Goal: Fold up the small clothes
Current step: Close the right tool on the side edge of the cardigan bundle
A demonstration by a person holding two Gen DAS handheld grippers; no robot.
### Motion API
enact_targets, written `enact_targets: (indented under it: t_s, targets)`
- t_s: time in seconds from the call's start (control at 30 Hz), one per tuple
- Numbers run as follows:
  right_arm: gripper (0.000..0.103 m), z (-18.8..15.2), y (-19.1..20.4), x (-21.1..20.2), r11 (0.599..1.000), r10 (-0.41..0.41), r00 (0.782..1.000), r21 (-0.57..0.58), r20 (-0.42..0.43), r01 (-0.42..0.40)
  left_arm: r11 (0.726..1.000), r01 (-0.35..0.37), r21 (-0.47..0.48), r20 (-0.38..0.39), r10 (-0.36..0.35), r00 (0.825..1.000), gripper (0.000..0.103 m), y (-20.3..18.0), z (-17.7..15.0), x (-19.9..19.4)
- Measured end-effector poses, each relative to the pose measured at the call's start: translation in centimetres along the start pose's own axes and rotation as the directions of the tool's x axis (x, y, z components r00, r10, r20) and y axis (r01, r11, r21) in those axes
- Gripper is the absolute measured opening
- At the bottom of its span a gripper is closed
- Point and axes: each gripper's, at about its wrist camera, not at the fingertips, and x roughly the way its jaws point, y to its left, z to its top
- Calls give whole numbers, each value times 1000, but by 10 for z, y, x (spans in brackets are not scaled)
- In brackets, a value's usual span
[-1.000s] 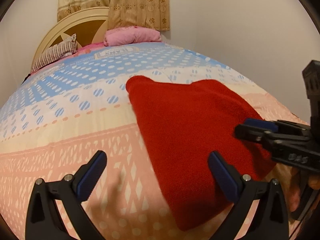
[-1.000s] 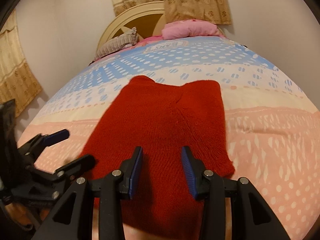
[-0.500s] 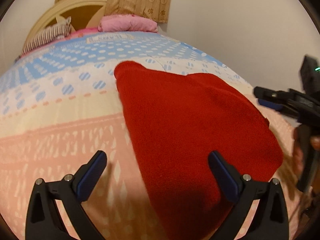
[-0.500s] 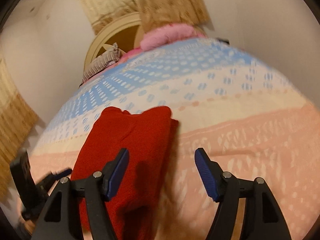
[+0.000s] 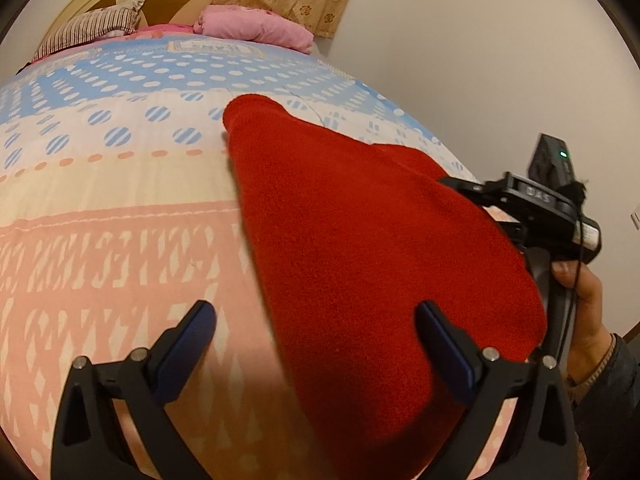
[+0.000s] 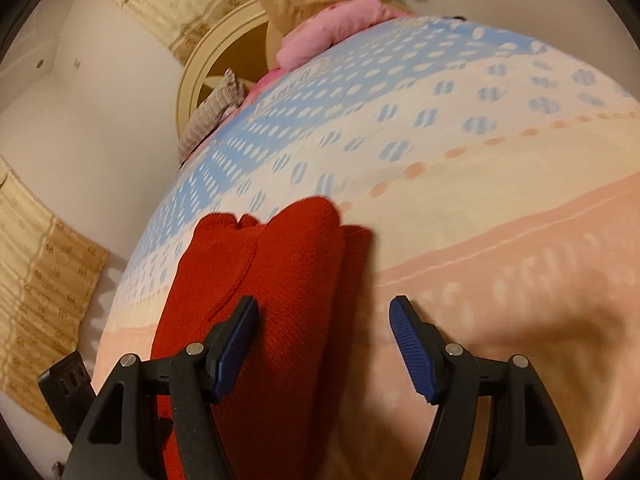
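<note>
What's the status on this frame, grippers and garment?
Left gripper open, astride the red garment's left edge. Right gripper open, jaws just widened, astride its right edge, nothing gripped. Garment flat on the bedspread. Nothing in the way.

1. The right gripper (image 6: pixel 324 344) has gone from narrow jaws over the middle of the red knit garment (image 6: pixel 280 280) to jaws spread wide, its jaws having just been opening — nothing pinched between them.
2. It has slid off toward the garment's edge at 3 o'clock — now straddling that edge.
3. In the left wrist view the garment (image 5: pixel 372 240) has grown larger, and the right gripper (image 5: pixel 452 182) has climbed from 4 to 2 o'clock.
</note>
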Motion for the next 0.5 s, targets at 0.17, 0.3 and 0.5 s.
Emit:
enact_targets:
  t_s: [0.17, 0.3, 0.5]
  targets:
    - [69, 4, 4, 19, 1000, 14, 999, -5, -34, -14, 1000, 22, 16, -4, -22, 1000, 88, -2, 1, 0]
    - [50, 5, 10, 29, 999, 22, 997, -30, -68, -25, 999, 27, 36, -9, -27, 1000, 81, -5, 1, 1]
    - [34, 2, 15, 34, 998, 20, 997, -51, -77, -24, 996, -9, 88, -4, 9, 1000, 65, -17, 1, -2]
